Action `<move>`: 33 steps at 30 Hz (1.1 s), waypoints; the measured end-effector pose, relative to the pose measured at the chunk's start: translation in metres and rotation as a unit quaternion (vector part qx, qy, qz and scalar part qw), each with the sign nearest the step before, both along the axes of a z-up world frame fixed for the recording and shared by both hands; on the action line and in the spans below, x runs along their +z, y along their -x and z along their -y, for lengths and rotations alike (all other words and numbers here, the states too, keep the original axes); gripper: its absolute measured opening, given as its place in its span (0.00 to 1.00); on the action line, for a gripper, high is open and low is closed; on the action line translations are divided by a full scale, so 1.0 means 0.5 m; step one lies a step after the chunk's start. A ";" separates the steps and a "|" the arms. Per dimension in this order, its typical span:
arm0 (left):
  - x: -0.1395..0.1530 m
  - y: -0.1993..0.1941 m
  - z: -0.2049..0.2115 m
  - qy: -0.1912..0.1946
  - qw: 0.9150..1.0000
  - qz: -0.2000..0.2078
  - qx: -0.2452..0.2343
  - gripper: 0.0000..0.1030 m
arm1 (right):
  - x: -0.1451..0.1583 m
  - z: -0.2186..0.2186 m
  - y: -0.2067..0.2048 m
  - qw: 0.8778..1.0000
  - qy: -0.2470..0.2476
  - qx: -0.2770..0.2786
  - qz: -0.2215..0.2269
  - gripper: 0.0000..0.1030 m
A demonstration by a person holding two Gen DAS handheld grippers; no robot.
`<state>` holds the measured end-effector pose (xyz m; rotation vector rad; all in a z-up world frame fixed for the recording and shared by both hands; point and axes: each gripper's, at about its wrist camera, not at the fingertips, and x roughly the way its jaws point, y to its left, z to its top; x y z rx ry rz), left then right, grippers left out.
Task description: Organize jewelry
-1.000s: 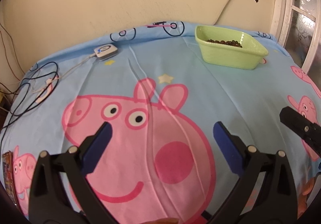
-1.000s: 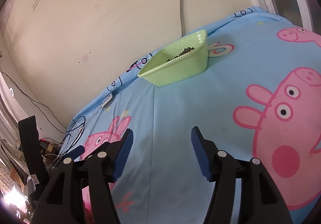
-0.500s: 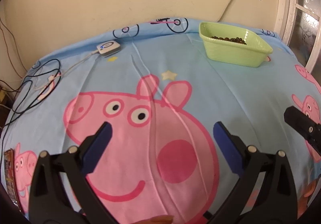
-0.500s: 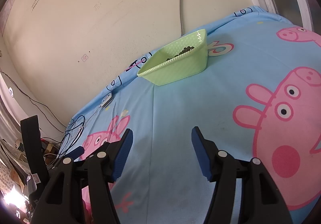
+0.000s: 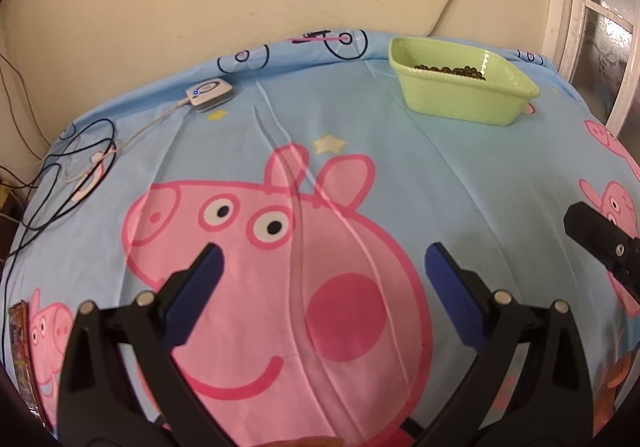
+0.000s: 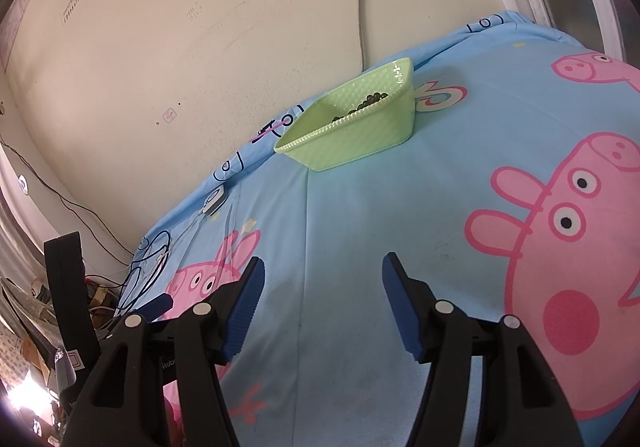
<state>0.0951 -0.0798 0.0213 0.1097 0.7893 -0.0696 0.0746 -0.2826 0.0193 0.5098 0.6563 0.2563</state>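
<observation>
left wrist view: the left gripper [image 5: 320, 271] hangs over the blue cartoon sheet [image 5: 400, 167], jaws spread wide with nothing between them. the green basket [image 5: 460, 95] sits far off near the wall, dark beaded jewelry [image 5: 450, 69] already lying inside.

right wrist view: the right gripper [image 6: 320, 303] is also spread and empty. the basket [image 6: 352, 139] holds the beads [image 6: 370, 103]; no loose jewelry shows on the sheet, so the tidying looks finished or nearly so.

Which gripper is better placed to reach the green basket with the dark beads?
Probably the right gripper. The green basket lies almost straight ahead of its open jaws, while from the left gripper, also open and empty, the basket sits off to the far right.
</observation>
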 end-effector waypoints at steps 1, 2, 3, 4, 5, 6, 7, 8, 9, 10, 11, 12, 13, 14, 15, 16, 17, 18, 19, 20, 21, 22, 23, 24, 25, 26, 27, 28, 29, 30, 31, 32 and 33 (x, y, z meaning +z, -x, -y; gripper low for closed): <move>0.000 -0.001 -0.001 0.001 1.000 -0.002 0.000 0.94 | 0.000 0.000 -0.001 1.000 0.000 0.000 0.000 0.36; 0.000 -0.001 -0.001 0.002 1.000 -0.002 0.000 0.94 | 0.000 0.000 0.000 1.000 0.000 0.000 0.000 0.36; 0.000 -0.001 -0.002 0.003 1.000 -0.003 0.000 0.94 | 0.000 0.000 0.000 1.000 0.000 0.000 0.000 0.36; 0.000 -0.001 -0.001 0.004 1.000 -0.003 0.000 0.94 | 0.000 -0.001 0.000 1.000 0.000 0.000 0.000 0.36; 0.001 -0.001 -0.002 0.004 1.000 -0.002 0.000 0.94 | 0.000 -0.001 0.001 1.000 0.000 0.000 0.000 0.36; 0.001 -0.001 -0.001 0.003 1.000 -0.002 0.000 0.94 | 0.000 -0.001 0.000 1.000 0.000 0.000 0.000 0.36; 0.001 -0.001 -0.001 0.003 1.000 -0.002 -0.001 0.94 | 0.000 -0.001 -0.001 1.000 0.000 0.000 0.000 0.36; 0.000 -0.001 0.000 0.002 1.000 -0.002 -0.002 0.94 | 0.000 -0.001 -0.001 1.000 0.000 0.000 0.000 0.36; 0.000 0.000 0.000 0.002 1.000 -0.003 -0.001 0.94 | 0.000 -0.001 -0.001 1.000 0.000 0.000 0.000 0.36; 0.000 0.000 0.001 0.002 1.000 -0.003 -0.002 0.94 | 0.000 -0.001 -0.001 1.000 0.000 -0.001 0.000 0.36; 0.000 0.000 0.002 0.001 1.000 -0.003 -0.002 0.94 | 0.000 0.000 0.000 1.000 0.000 -0.001 0.000 0.36; 0.001 0.001 0.003 0.001 1.000 -0.003 -0.002 0.94 | 0.000 -0.001 0.000 1.000 0.000 -0.001 0.000 0.36; 0.001 0.002 0.003 0.001 1.000 -0.004 -0.002 0.94 | 0.000 -0.001 0.000 1.000 0.000 -0.001 0.000 0.36; 0.001 0.002 0.003 0.001 1.000 -0.004 -0.002 0.94 | 0.000 -0.001 -0.001 1.000 0.000 -0.001 0.000 0.36; 0.001 0.002 0.003 0.001 1.000 -0.004 -0.002 0.94 | 0.000 -0.001 0.000 1.000 0.000 -0.001 0.000 0.36; 0.001 0.003 0.004 0.002 1.000 -0.005 -0.001 0.94 | 0.000 -0.001 -0.001 1.000 0.000 -0.001 0.000 0.36; 0.001 0.003 0.004 0.002 1.000 -0.005 -0.002 0.94 | 0.000 -0.001 0.000 1.000 0.000 -0.001 0.000 0.37; 0.001 0.003 0.004 0.002 1.000 -0.006 -0.002 0.94 | 0.000 -0.001 0.000 1.000 0.000 0.000 0.000 0.37; 0.001 0.003 0.005 0.002 1.000 -0.006 -0.002 0.94 | 0.000 -0.001 -0.001 1.000 0.000 0.000 0.000 0.37; 0.000 0.002 0.005 0.002 1.000 -0.007 -0.003 0.94 | 0.000 -0.001 0.000 1.000 0.000 0.000 0.000 0.37; 0.000 0.002 0.006 0.002 1.000 -0.008 -0.005 0.94 | 0.000 0.000 -0.001 1.000 0.000 0.000 0.000 0.37; -0.001 0.002 0.007 0.002 1.000 -0.008 -0.006 0.94 | 0.000 0.000 -0.001 1.000 0.000 0.000 0.000 0.37; -0.001 0.002 0.008 0.002 1.000 -0.009 -0.007 0.94 | 0.000 0.000 -0.001 1.000 0.000 0.000 0.000 0.37; -0.002 0.002 0.008 0.002 1.000 -0.009 -0.007 0.94 | 0.000 0.000 0.000 1.000 0.000 0.000 0.000 0.37; -0.002 0.002 0.008 0.002 1.000 -0.010 -0.007 0.94 | 0.000 0.000 0.000 1.000 0.000 -0.001 0.000 0.37; -0.002 0.002 0.008 0.002 1.000 -0.011 -0.007 0.94 | 0.000 0.000 -0.001 1.000 0.000 0.000 0.000 0.37; -0.002 0.002 0.008 0.003 1.000 -0.011 -0.006 0.94 | 0.000 0.000 0.000 1.000 0.000 0.000 0.000 0.37; -0.003 0.001 0.007 0.004 1.000 -0.013 -0.005 0.94 | 0.000 0.000 -0.001 1.000 0.000 0.000 0.000 0.37; -0.003 0.000 0.006 0.005 1.000 -0.015 -0.004 0.94 | 0.000 0.000 0.000 1.000 0.000 0.000 0.000 0.37; -0.004 -0.001 0.006 0.006 1.000 -0.016 -0.004 0.94 | 0.000 0.000 0.000 1.000 0.000 -0.001 0.000 0.37; -0.005 -0.002 0.005 0.006 1.000 -0.018 -0.003 0.94 | 0.000 0.000 -0.001 1.000 0.000 -0.001 0.000 0.37; -0.005 -0.002 0.005 0.007 1.000 -0.019 -0.003 0.94 | 0.000 0.000 -0.001 1.000 0.000 0.000 0.000 0.37; -0.006 -0.002 0.005 0.007 1.000 -0.019 -0.003 0.94 | 0.000 -0.001 0.000 1.000 -0.001 0.000 0.000 0.37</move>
